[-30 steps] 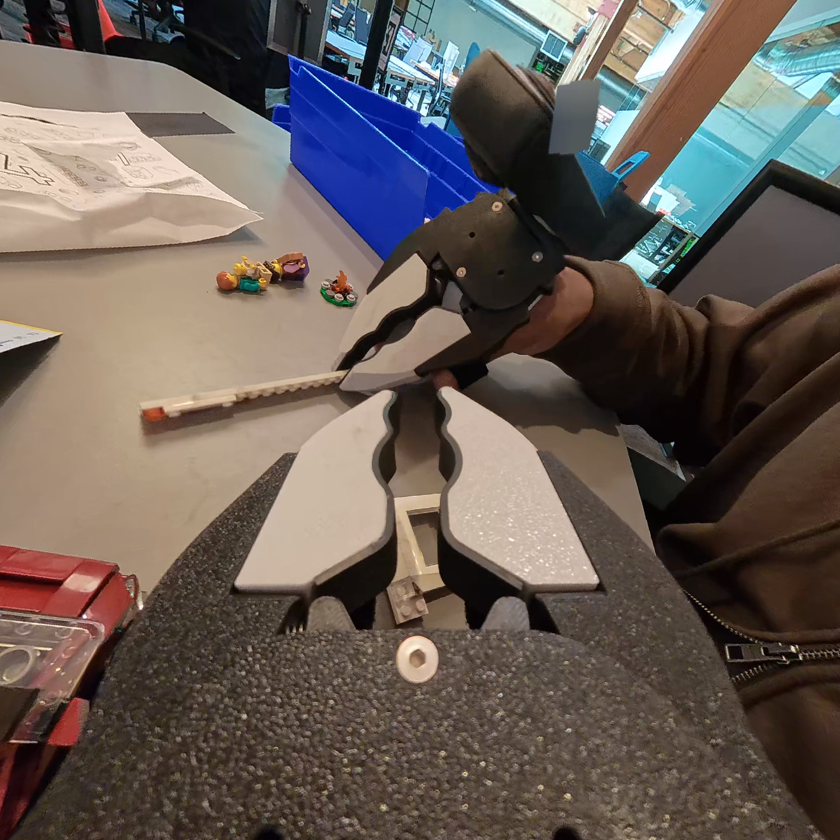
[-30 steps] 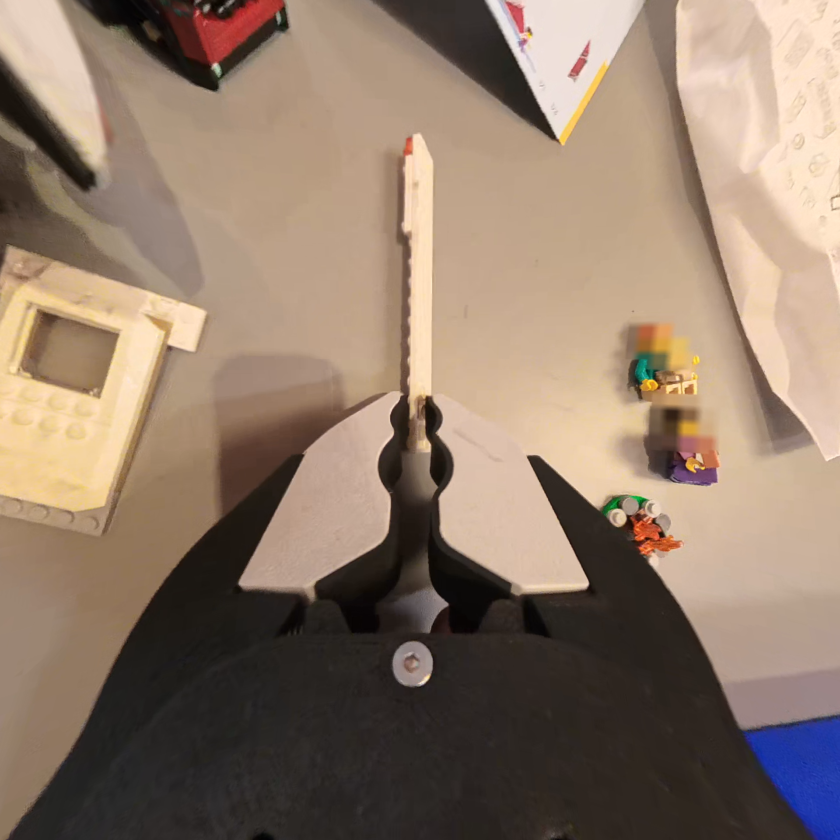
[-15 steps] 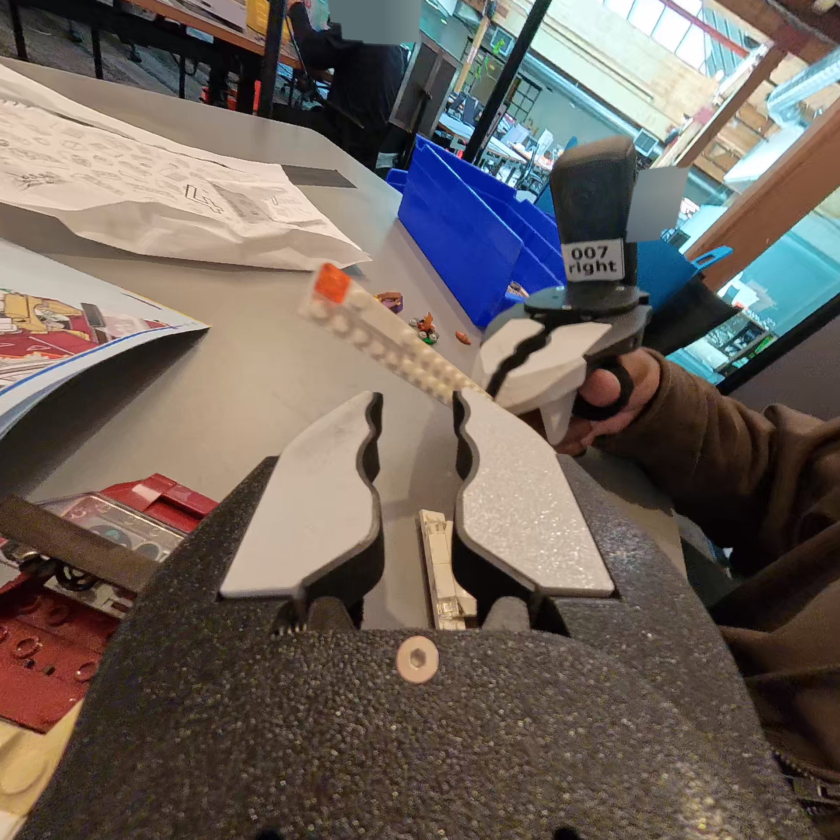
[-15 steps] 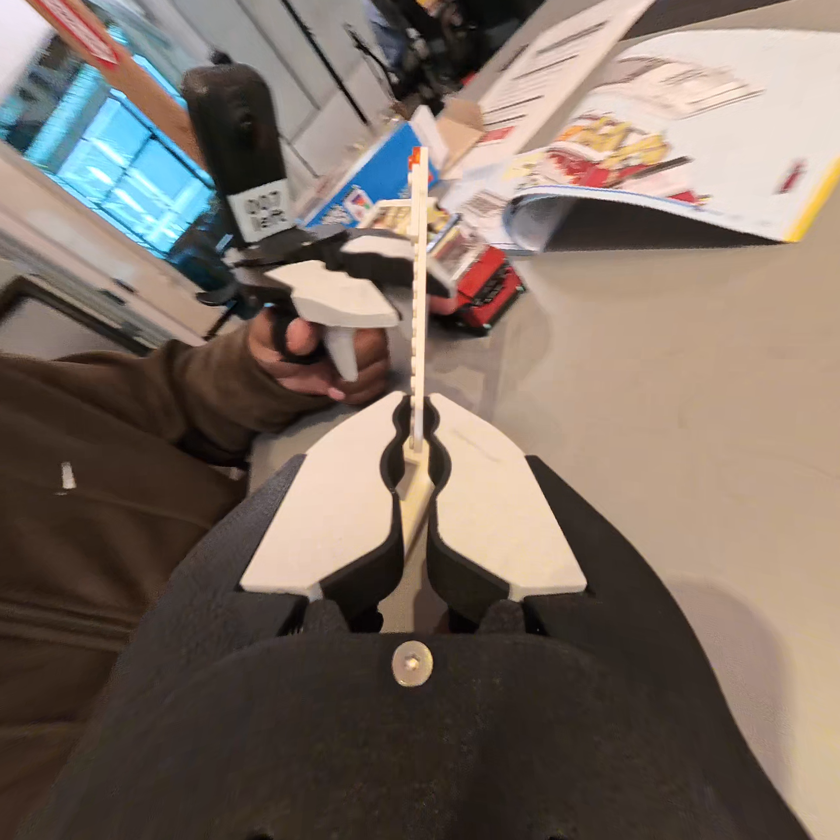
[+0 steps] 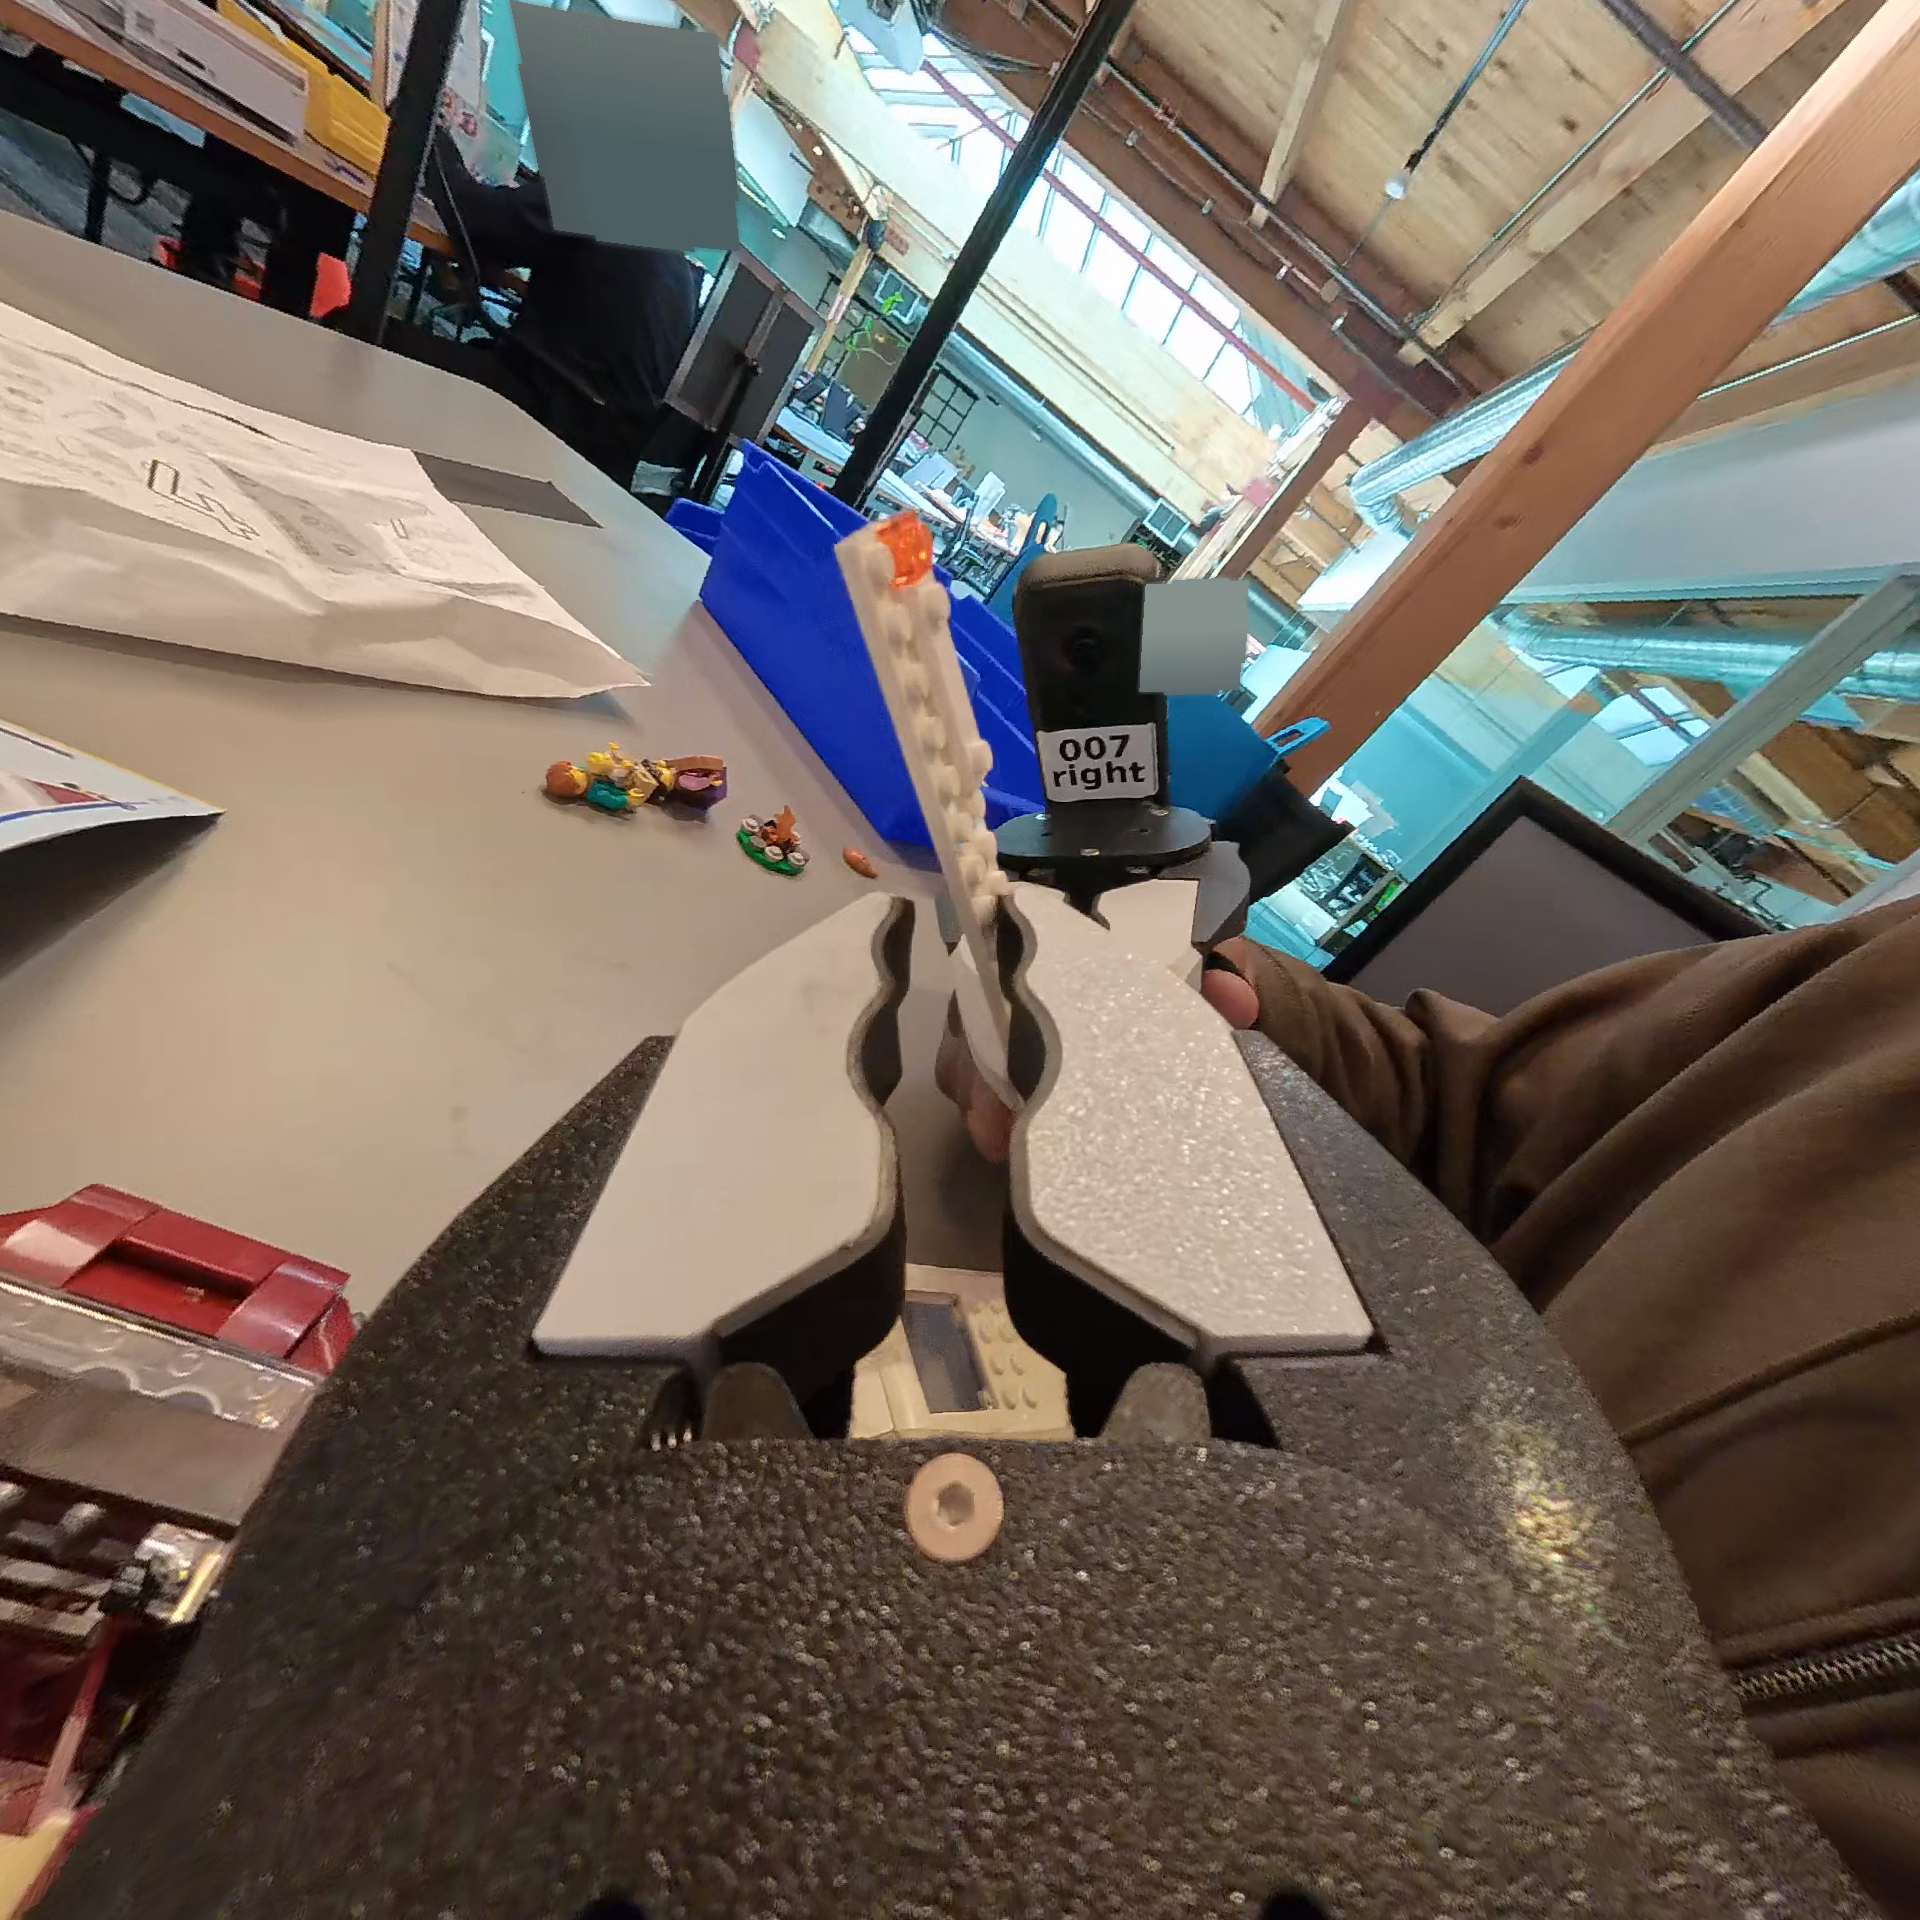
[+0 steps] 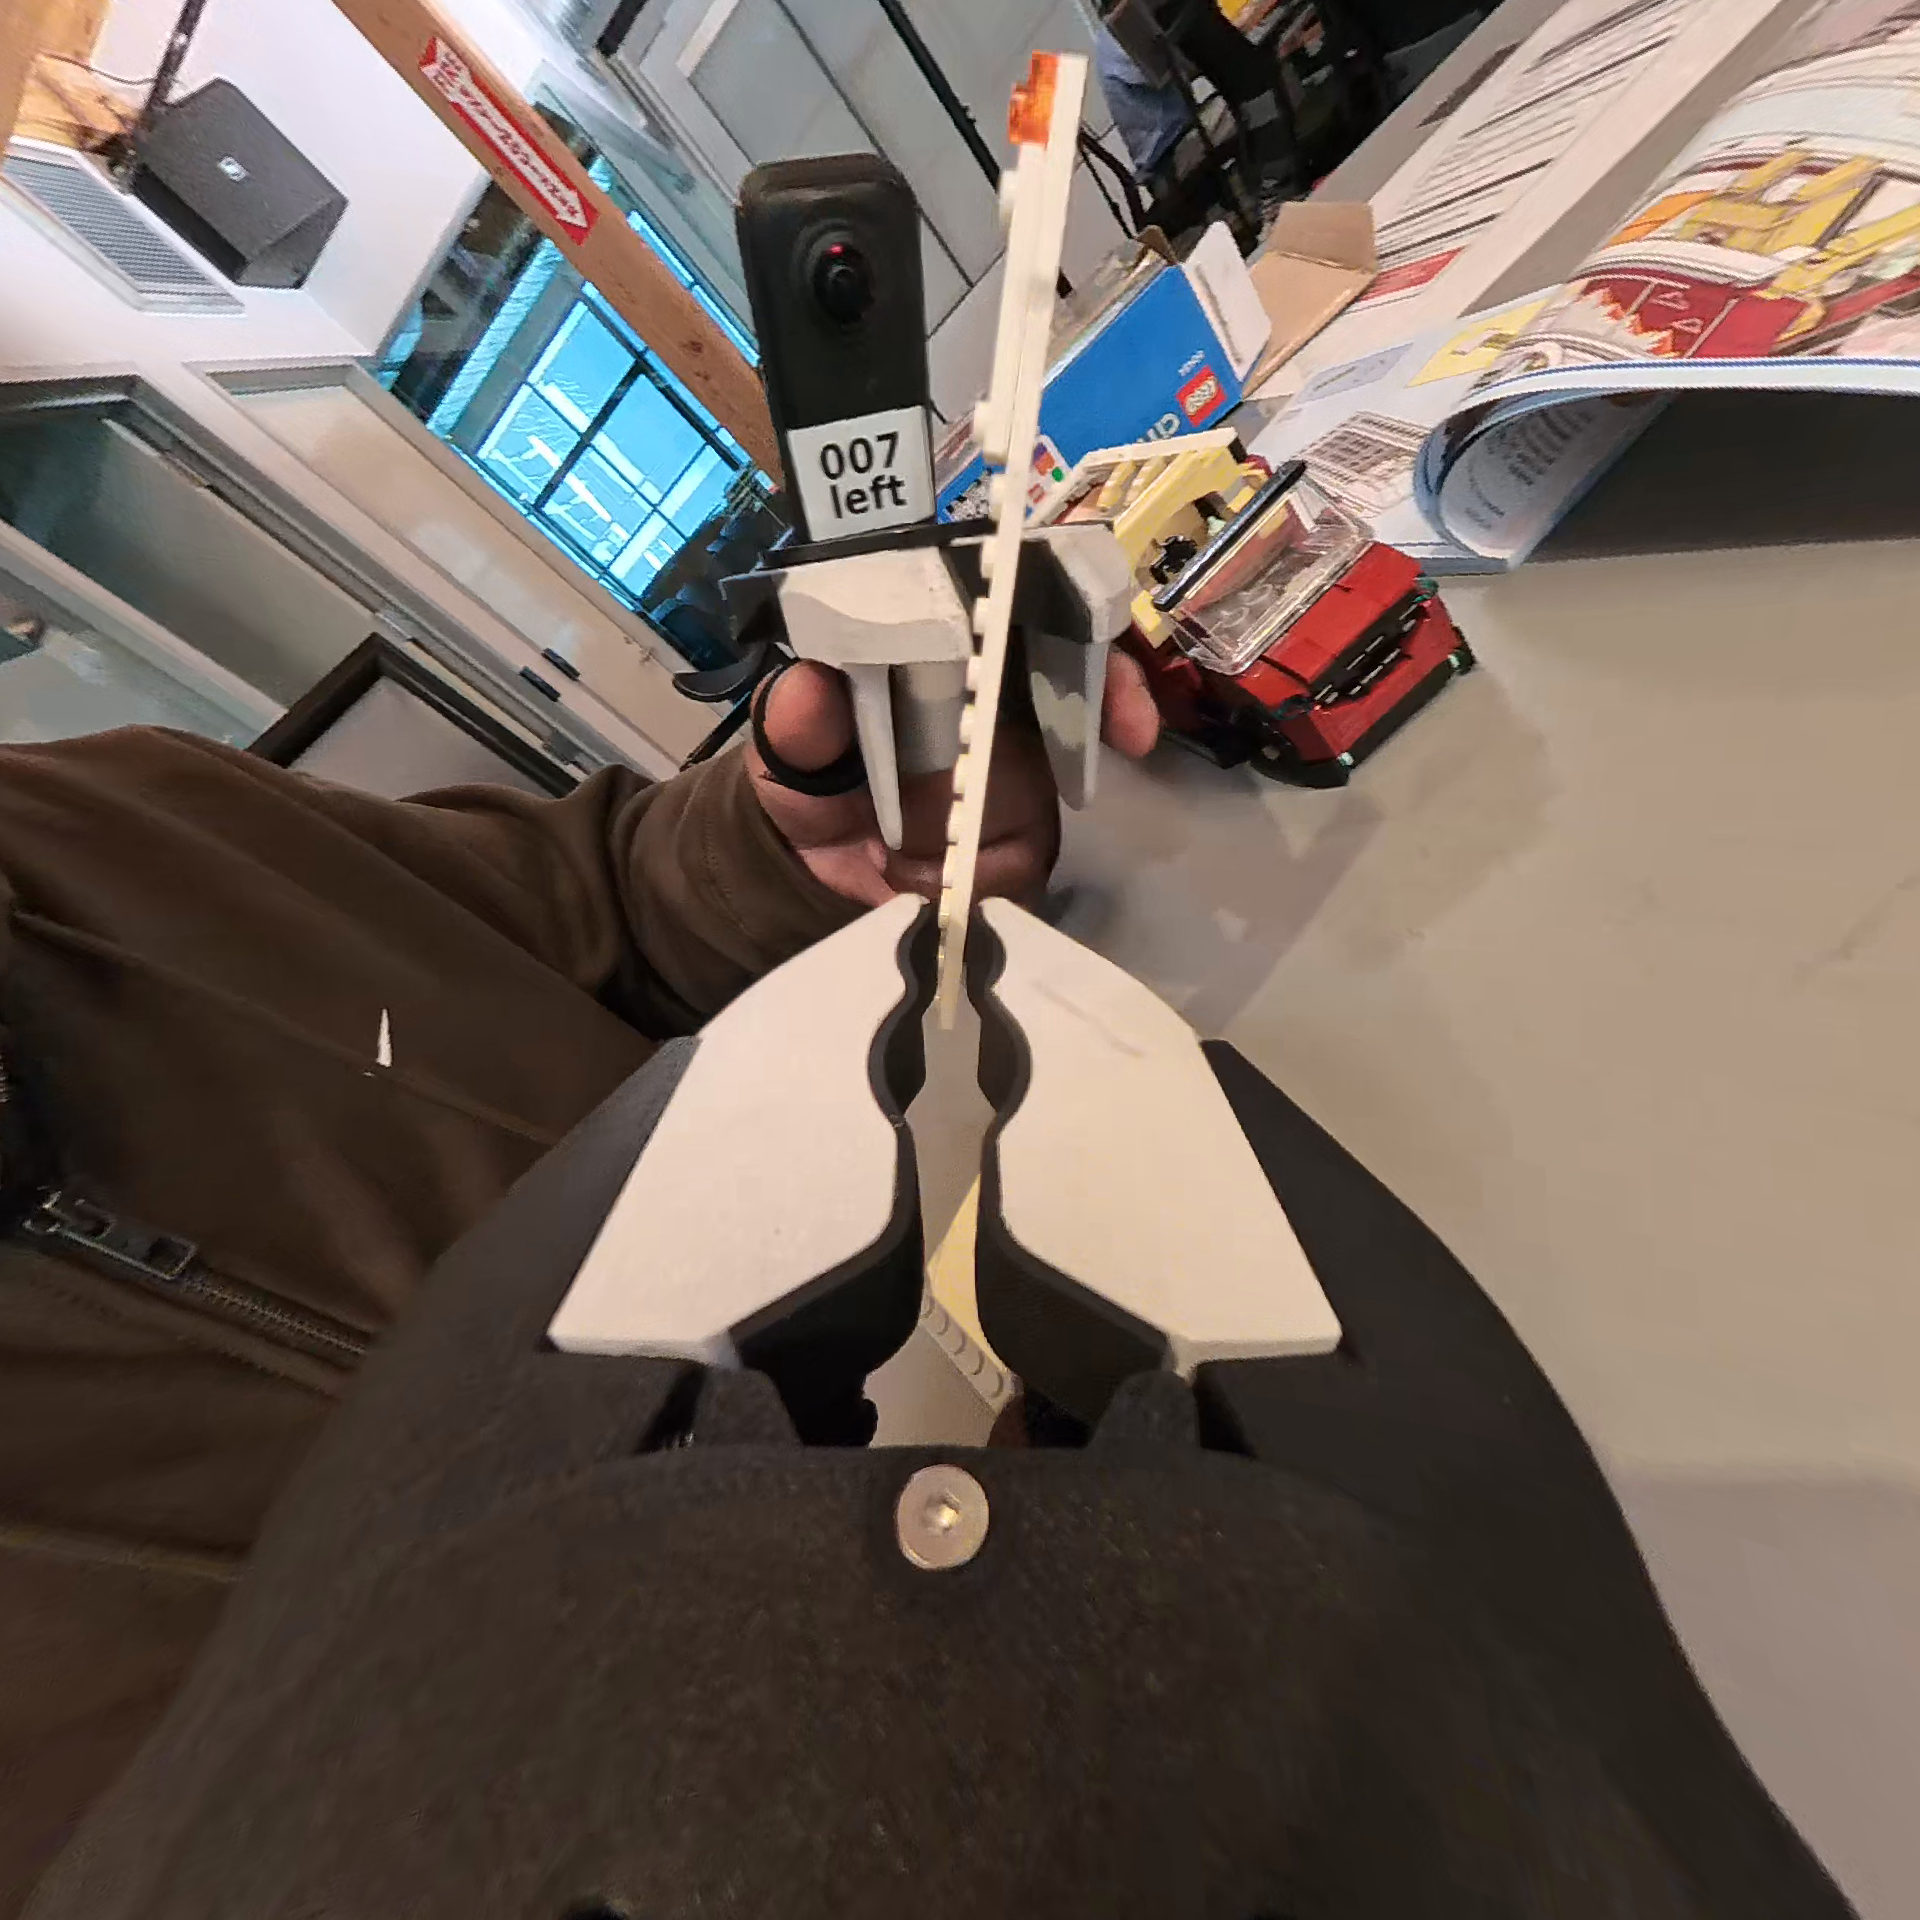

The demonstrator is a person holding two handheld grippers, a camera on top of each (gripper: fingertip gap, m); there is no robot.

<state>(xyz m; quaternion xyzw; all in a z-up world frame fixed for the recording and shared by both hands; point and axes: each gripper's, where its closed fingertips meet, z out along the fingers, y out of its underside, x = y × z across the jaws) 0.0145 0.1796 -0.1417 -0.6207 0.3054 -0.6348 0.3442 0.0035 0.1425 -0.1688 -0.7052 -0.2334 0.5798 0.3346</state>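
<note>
Above grey table, right tongs pinch white strip; left tongs parted.

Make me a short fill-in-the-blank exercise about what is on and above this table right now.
1. The right gripper is shut on a long ____ brick strip.
2. The small piece at the strip's far tip is ____.
3. The bins behind the toy figures are ____.
4. The model car beside the open booklet is mainly ____.

Missing words: white; orange; blue; red
</note>
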